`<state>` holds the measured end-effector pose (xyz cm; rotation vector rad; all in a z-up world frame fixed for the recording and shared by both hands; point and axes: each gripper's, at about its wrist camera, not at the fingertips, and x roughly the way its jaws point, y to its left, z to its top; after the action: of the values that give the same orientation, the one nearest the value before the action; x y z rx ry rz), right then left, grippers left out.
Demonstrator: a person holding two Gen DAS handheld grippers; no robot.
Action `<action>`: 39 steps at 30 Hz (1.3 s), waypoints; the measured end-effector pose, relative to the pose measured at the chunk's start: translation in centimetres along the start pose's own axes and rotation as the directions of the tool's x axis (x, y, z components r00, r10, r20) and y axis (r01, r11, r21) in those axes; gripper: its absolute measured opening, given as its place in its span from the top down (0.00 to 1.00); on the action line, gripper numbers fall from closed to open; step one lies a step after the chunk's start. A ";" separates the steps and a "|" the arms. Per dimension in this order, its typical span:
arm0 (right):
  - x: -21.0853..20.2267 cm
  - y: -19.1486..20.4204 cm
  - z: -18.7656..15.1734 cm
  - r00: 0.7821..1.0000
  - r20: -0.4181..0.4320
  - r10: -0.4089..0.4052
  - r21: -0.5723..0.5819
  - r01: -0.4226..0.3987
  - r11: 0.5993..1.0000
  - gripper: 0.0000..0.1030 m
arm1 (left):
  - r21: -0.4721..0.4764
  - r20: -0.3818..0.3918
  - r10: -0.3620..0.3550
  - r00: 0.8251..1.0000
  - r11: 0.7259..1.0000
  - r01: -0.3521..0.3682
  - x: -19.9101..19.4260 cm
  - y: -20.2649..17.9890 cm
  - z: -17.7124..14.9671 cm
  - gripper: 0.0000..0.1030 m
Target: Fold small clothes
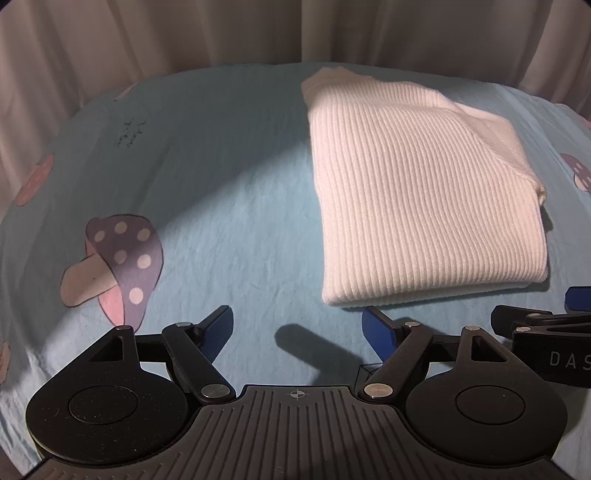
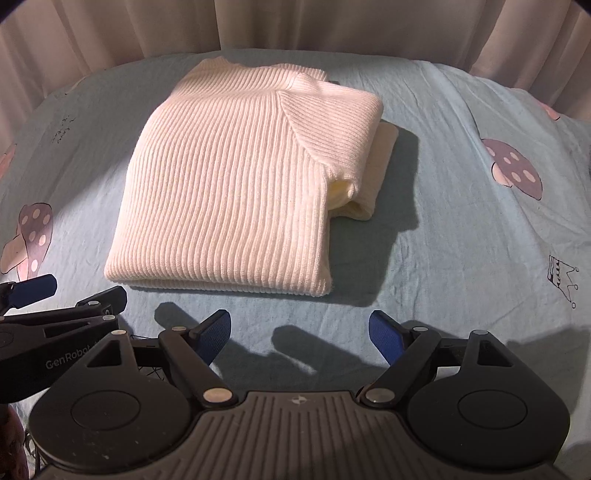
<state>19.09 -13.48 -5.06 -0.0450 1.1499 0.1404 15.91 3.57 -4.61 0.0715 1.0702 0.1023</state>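
While the white ribbed sweater [image 2: 236, 184] lies folded into a compact rectangle on the bed, I have both grippers back at its near edge with nothing in them. My right gripper [image 2: 301, 334] has its blue-padded jaws spread wide over bare sheet, just short of the sweater's near hem. My left gripper [image 1: 297, 330] stands the same way, jaws released and empty, with the hem touching or just beyond its right-hand pad; I cannot tell which. Each gripper shows at the edge of the other's view, so they sit side by side, close together.

The sweater rests toward the far middle of the light blue sheet [image 2: 461, 229], which is printed with mushrooms [image 1: 118, 266], and pale curtains [image 2: 110, 33] hang behind the bed. Its body is doubled over flat, the ribs running near to far. On its right side a sleeve is tucked under, and a cuff [image 2: 369, 192] pokes out past the folded edge, likely because the tuck was not pushed all the way in.

I judge the fold essentially finished. The jaws sit apart and off the cloth so that nothing drags the layers open. What remains, if anything, is tidying that protruding cuff.
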 end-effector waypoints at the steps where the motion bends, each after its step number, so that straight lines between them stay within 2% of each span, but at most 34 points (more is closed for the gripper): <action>1: -0.1 -0.1 0.0 1.000 0.002 -0.004 0.003 0.004 1.000 0.20 | 0.001 0.000 -0.001 1.000 1.000 0.001 0.0 0.0 0.0 0.20; 39: -1.1 -0.1 0.1 0.998 0.018 -0.058 0.020 0.058 0.998 0.20 | 0.029 0.005 -0.016 1.000 0.999 0.016 -0.3 -0.9 0.5 0.20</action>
<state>18.78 -13.70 -4.01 -0.0599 1.1299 0.0779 16.21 2.66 -4.19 0.0894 1.0671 0.0725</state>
